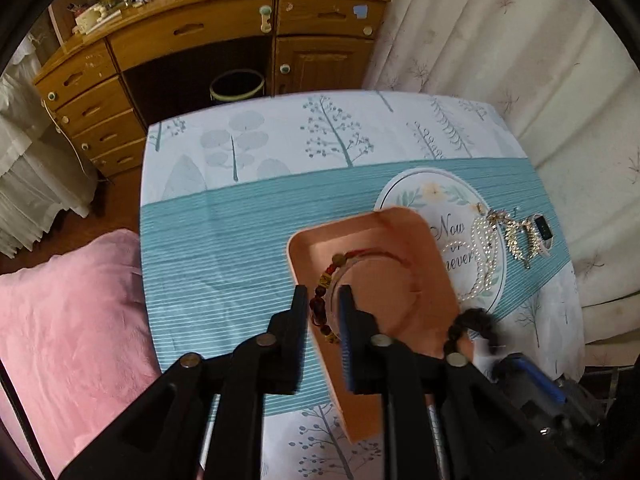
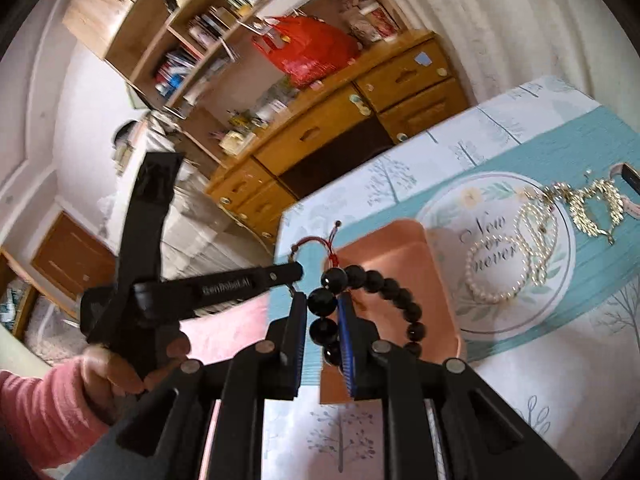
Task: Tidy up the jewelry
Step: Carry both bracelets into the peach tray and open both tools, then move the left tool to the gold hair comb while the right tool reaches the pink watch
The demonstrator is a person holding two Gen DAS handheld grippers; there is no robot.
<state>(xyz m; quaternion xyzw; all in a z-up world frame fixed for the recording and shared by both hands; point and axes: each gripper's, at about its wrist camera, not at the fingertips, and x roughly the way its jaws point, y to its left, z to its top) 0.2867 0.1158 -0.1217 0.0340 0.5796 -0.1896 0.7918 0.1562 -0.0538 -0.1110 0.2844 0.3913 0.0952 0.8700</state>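
Peach-pink plastic is forming the one tray point(image 1: 384, 240) lying on the surface point(image 1: 224, 216), which is wearing a teal-and-white tree-print cloth. Two claws are working over it. The left claw point(image 1: 323, 304) is pinching a red-brown bead bracelet point(image 1: 320, 300) between its two fingers; the bracelet's red cord is looping forward over the tray floor, while its beads are hanging at the tray's near-left rim. The right claw point(image 2: 323, 312) is clamping a black bead bracelet point(image 2: 384, 288), gripping two or three of the large beads, with the rest of the strand arcing out to the right above the tray point(image 2: 404, 248); whether the beads are touching the tray cannot be told. In the left wrist view that black strand point(image 1: 468, 322) is showing blurred at the tray's right edge.

Right of the tray, on a round printed mat point(image 2: 440, 208), one looped pearl necklace point(image 2: 516, 256) is lying in coils. Just beyond it, two gold leaf-shaped pieces point(image 2: 592, 208) are resting on the teal stripe, and one small watch point(image 1: 542, 228) is sitting beside them. One wooden dresser point(image 1: 168, 36) is standing behind the surface, and one pink cushion point(image 1: 68, 320) is lying to its left.
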